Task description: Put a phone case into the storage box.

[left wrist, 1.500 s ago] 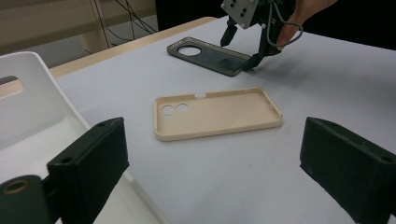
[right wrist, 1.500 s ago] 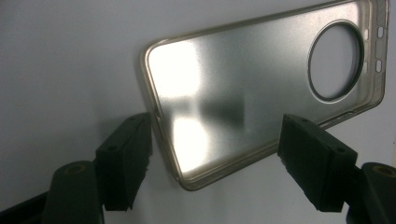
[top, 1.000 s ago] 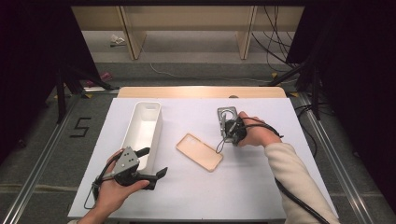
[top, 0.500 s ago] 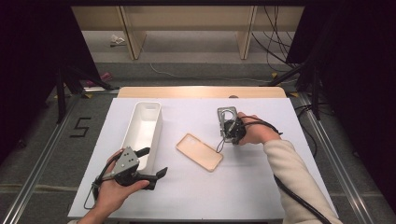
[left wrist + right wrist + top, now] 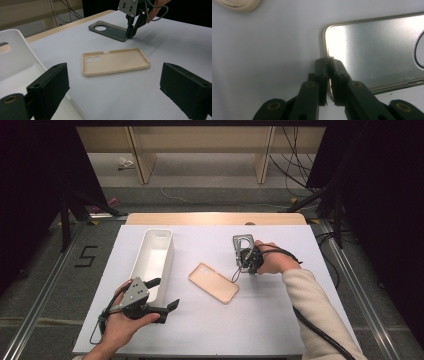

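Observation:
A dark grey phone case (image 5: pixel 241 241) (image 5: pixel 110 30) (image 5: pixel 374 50) lies flat at the table's far right of middle. My right gripper (image 5: pixel 243 254) (image 5: pixel 130 32) (image 5: pixel 328 62) points down at its near end. Its jaws have just been closing and now pinch the case's rim. A beige phone case (image 5: pixel 214 282) (image 5: pixel 115 61) (image 5: pixel 239 5) lies open side up in the middle of the table. My left gripper (image 5: pixel 162 293) (image 5: pixel 115 75) rests near the front left, open, with nothing between its jaws, aimed at the beige case.
A long white bin (image 5: pixel 141 255) (image 5: pixel 15 55) stands on the left of the white table (image 5: pixel 280 320), close beside my left gripper. The right gripper's cable (image 5: pixel 320 335) trails along the sleeve. Dark floor and rails lie beyond the table edges.

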The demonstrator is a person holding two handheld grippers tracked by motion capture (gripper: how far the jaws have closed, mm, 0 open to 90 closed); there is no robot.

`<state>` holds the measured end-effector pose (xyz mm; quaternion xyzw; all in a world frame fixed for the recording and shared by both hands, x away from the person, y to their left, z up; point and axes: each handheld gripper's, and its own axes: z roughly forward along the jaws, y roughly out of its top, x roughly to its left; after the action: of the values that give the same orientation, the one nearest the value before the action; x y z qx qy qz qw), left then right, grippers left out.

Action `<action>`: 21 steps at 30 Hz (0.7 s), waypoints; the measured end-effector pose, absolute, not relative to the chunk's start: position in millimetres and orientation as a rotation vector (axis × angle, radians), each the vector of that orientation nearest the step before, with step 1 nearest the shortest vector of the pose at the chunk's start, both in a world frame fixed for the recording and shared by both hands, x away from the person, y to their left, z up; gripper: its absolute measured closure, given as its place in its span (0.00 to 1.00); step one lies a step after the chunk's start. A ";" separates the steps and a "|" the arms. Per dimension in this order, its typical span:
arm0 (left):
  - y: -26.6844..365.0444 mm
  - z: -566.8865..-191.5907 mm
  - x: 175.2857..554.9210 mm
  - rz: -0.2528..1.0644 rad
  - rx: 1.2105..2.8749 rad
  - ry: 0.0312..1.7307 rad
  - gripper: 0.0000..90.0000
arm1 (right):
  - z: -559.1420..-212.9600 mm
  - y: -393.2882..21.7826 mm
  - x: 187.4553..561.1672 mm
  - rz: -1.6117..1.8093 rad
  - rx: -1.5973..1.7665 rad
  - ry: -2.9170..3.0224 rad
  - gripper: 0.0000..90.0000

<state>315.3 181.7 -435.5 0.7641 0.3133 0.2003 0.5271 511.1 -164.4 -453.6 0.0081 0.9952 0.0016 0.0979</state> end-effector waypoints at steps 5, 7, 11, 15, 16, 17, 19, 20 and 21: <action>182.1 -435.4 315.5 0.481 1.827 0.748 0.09 | -453.1 -163.8 510.6 0.013 0.014 2.943 0.98; 182.1 -435.3 315.4 0.482 1.825 0.748 0.09 | -452.6 -164.4 509.6 0.015 0.019 2.941 0.99; 181.9 -435.4 315.5 0.481 1.827 0.747 0.09 | -448.6 -165.0 508.0 0.041 0.039 2.933 0.99; 182.1 -435.2 315.4 0.483 1.824 0.750 0.09 | -443.8 -165.9 506.3 0.076 0.054 2.926 0.99; 182.0 -435.2 315.3 0.483 1.824 0.750 0.09 | -443.8 -165.9 506.3 0.076 0.054 2.926 0.99; 182.1 -435.1 315.4 0.484 1.826 0.747 0.09 | -440.3 -166.9 504.7 0.106 0.068 2.925 0.99; 182.0 -435.0 315.3 0.484 1.826 0.747 0.09 | -438.3 -168.1 502.8 0.143 0.078 2.912 0.99; 182.0 -435.1 315.3 0.484 1.826 0.747 0.09 | -438.3 -168.1 502.8 0.143 0.078 2.912 0.99; 181.9 -435.2 315.5 0.484 1.827 0.747 0.09 | -436.6 -169.2 500.8 0.176 0.083 2.907 0.99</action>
<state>315.5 181.9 -435.2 0.7642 0.3123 0.2023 0.5268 500.8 -169.2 -436.6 0.0283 0.9913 0.0599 0.1140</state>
